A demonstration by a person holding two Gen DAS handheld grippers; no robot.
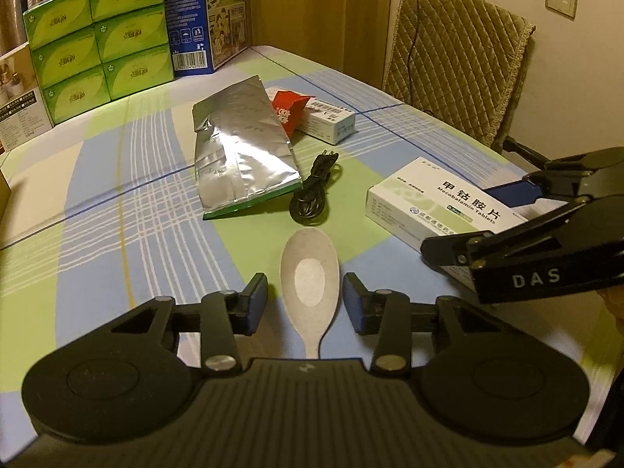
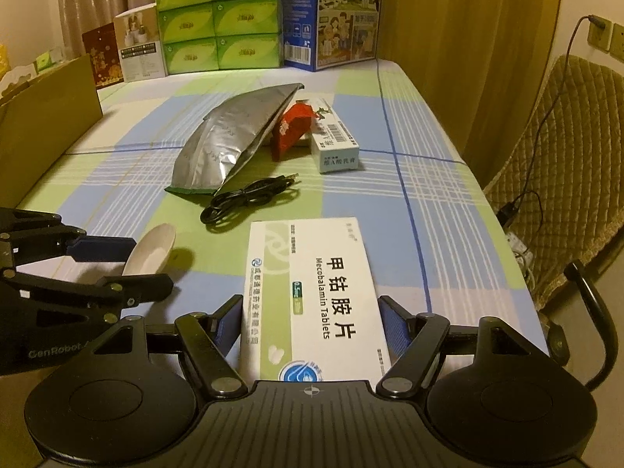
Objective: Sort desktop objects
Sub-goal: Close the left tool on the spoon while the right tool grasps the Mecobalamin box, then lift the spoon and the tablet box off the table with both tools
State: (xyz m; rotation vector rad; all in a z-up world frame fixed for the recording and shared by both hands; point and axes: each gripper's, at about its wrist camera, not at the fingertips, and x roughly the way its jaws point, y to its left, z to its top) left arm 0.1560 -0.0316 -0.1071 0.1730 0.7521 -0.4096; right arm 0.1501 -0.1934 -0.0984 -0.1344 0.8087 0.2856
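Note:
A white spoon [image 1: 310, 284] lies bowl-forward on the checked cloth, between the fingers of my left gripper [image 1: 306, 304]. That gripper is open, with a gap on each side of the spoon. In the right wrist view the spoon [image 2: 150, 253] shows at the left gripper [image 2: 128, 269]. A white Mecobalamin tablet box [image 2: 312, 292] lies flat on the cloth. My right gripper [image 2: 312, 323] has its blue pads against both long sides of the box. From the left wrist view, the right gripper [image 1: 475, 220] straddles the near end of the tablet box [image 1: 440, 199].
Beyond lie a silver foil pouch [image 1: 241, 156], a coiled black cable [image 1: 314, 187], a red packet [image 1: 288, 111] and an ointment box [image 1: 327, 121]. Green tissue packs [image 1: 97, 39] and a blue milk carton [image 1: 206, 15] stand at the back. A cardboard box [image 2: 46, 124] is left, a padded chair [image 1: 460, 58] right.

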